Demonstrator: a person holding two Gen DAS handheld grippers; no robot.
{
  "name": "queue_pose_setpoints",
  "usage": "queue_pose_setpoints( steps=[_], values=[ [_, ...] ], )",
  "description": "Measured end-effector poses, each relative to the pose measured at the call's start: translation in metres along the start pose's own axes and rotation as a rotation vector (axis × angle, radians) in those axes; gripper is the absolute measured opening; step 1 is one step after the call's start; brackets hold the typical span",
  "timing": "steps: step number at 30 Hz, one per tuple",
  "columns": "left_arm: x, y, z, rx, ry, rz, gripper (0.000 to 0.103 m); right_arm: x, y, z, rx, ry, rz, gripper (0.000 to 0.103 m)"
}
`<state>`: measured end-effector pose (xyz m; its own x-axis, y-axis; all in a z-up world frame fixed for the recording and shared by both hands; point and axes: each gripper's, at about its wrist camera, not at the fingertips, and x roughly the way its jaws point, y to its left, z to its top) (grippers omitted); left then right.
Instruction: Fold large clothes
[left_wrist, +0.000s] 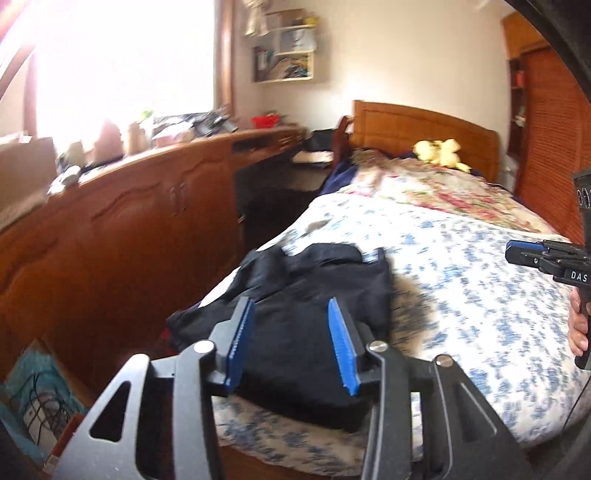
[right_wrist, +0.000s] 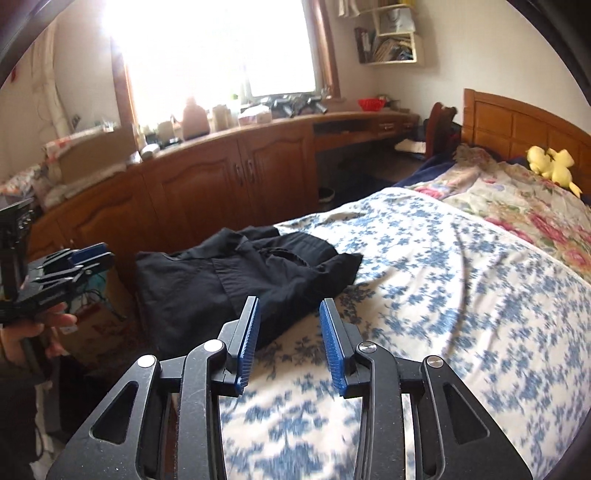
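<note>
A black garment (left_wrist: 310, 295) lies folded in a rough pile on the near left corner of the bed (left_wrist: 461, 258). My left gripper (left_wrist: 291, 306) hovers above it, open, with nothing between its blue pads. In the right wrist view the same garment (right_wrist: 229, 273) sprawls at the bed's left edge. My right gripper (right_wrist: 290, 302) is open over the blue-flowered cover, just in front of the cloth, holding nothing. Each view catches the other gripper at its side: the right one (left_wrist: 517, 254) in a hand, the left one (right_wrist: 88, 258) also hand-held.
A long wooden cabinet (right_wrist: 207, 184) with a cluttered top runs along the window wall left of the bed. A yellow plush toy (right_wrist: 550, 162) sits by the wooden headboard (right_wrist: 517, 122). Boxes and cables (left_wrist: 40, 398) lie on the floor at the bed's left corner.
</note>
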<state>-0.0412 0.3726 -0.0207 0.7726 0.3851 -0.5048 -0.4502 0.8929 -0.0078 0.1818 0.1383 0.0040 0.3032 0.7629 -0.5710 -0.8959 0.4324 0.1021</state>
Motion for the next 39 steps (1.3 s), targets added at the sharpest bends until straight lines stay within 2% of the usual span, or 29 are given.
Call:
queue_pose_setpoints(
  steps=[4, 8, 16, 22, 27, 32, 39],
  values=[
    [-0.016, -0.041, 0.017, 0.045, -0.039, -0.044, 0.054, -0.049, -0.011, -0.010, 0.005, -0.051, -0.042, 0.039],
    [-0.025, -0.081, 0.030, 0.071, -0.067, -0.107, 0.057, -0.093, -0.026, -0.024, 0.007, -0.087, -0.098, 0.045],
    [-0.028, -0.163, 0.037, 0.130, -0.061, -0.194, 0.058, -0.139, -0.061, -0.058, 0.025, -0.101, -0.187, 0.056],
    [-0.025, -0.215, 0.024, 0.134, -0.034, -0.243, 0.058, -0.164, -0.089, -0.093, 0.087, -0.100, -0.239, 0.064],
    [-0.018, -0.251, 0.003, 0.116, 0.004, -0.246, 0.058, -0.194, -0.104, -0.124, 0.142, -0.126, -0.288, 0.069],
    [-0.012, -0.284, -0.022, 0.119, 0.070, -0.282, 0.058, -0.227, -0.111, -0.154, 0.168, -0.127, -0.385, 0.078],
    [-0.020, -0.321, -0.040, 0.146, 0.109, -0.310, 0.058, -0.265, -0.111, -0.193, 0.234, -0.113, -0.464, 0.080]
  ],
)
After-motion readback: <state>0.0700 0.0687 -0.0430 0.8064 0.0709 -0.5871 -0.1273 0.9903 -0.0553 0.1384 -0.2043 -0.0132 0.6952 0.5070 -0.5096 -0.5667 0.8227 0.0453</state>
